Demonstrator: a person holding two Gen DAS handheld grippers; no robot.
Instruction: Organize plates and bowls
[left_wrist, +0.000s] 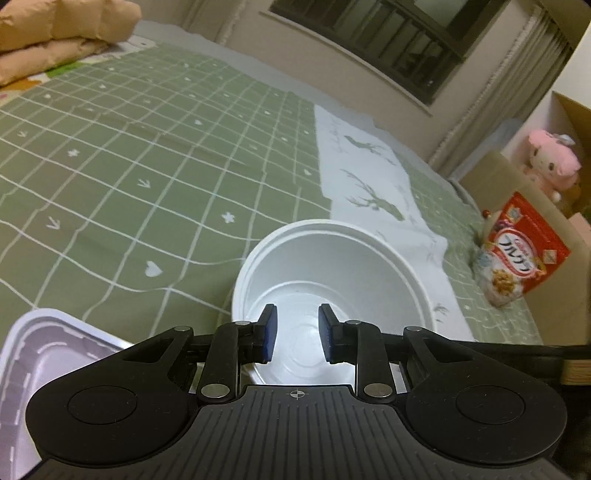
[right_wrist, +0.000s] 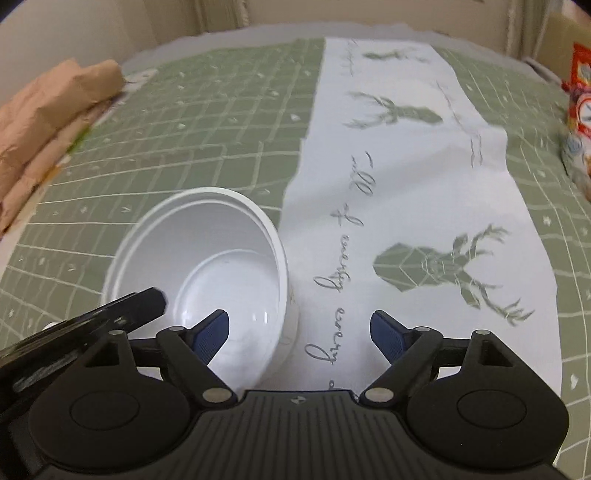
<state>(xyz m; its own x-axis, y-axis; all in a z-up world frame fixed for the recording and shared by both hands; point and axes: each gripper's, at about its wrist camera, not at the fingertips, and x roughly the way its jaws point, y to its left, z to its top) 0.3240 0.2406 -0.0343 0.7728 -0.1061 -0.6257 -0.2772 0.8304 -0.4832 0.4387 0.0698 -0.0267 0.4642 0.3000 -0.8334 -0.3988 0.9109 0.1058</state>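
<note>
Evidently the light bowl on the bed could tip or skid if clipped: left gripper hangs half-open over it, gripping nothing, right gripper spread wide, empty, beside it.

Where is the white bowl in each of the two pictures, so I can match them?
Left wrist view: white bowl at lower centre, behind the left gripper.
Right wrist view: white bowl at lower left, beside the right gripper.
Shared landmark: the white deer-print cloth next to the bowl.
</note>
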